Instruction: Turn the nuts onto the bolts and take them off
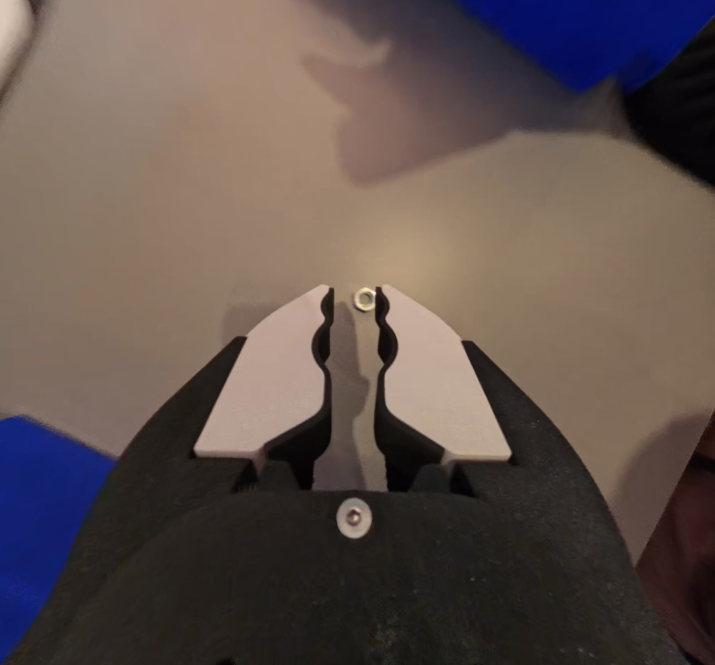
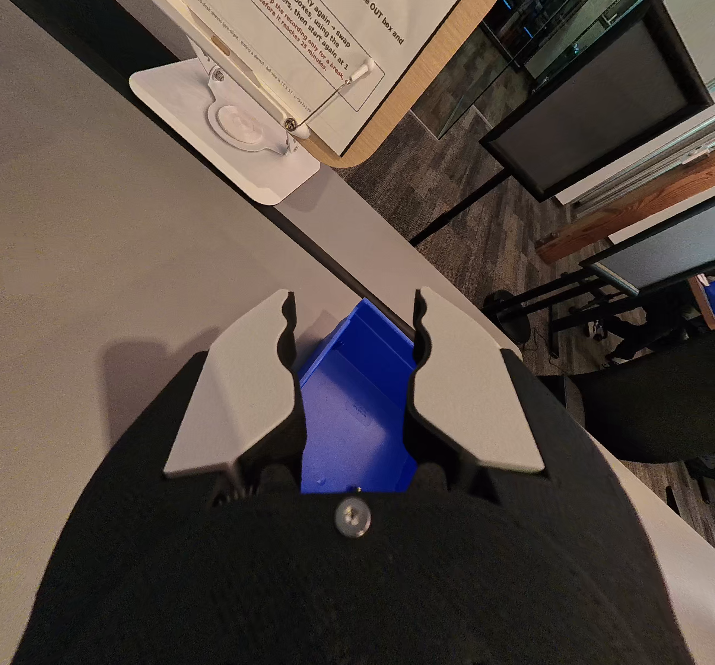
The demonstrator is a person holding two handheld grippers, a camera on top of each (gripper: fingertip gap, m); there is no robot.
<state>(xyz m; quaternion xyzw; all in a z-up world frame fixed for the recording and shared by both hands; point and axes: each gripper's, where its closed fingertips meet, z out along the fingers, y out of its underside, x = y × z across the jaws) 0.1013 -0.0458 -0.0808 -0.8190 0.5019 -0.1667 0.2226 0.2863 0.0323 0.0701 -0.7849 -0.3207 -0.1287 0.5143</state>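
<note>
Black gripper bodies are filling the lower part of both wrist views, each carrying two pale fingers. Left gripper (image 1: 354, 290): its fingers are standing slightly parted, pinching nothing, and pointing down at the table (image 1: 154, 220). The hex nut (image 1: 363, 299) is lying flat, bore upward, right at the fingertips, inside the gap and hard against the right-hand fingertip (image 1: 387, 298); whether it is touching that finger cannot be told. A flat nut has no long axis to align with, so the coming grasp is likely turning only on centring it between the tips. Right gripper (image 2: 352, 292): fingers are spread wide, holding nothing, and hanging over a blue bin (image 2: 356, 395) whose visible floor is showing no parts. The left gripper is by far the nearer to the nut. No bolt is showing. Surface: plain, matt grey tabletop, with blurred blue shapes (image 1: 541, 7) at the left view's edges. Room: ahead of the right gripper, a white stand (image 2: 232, 135) is holding a printed sheet (image 2: 309, 7); beyond the table edge, patterned carpet (image 2: 483, 240) and dark screens are showing.
</note>
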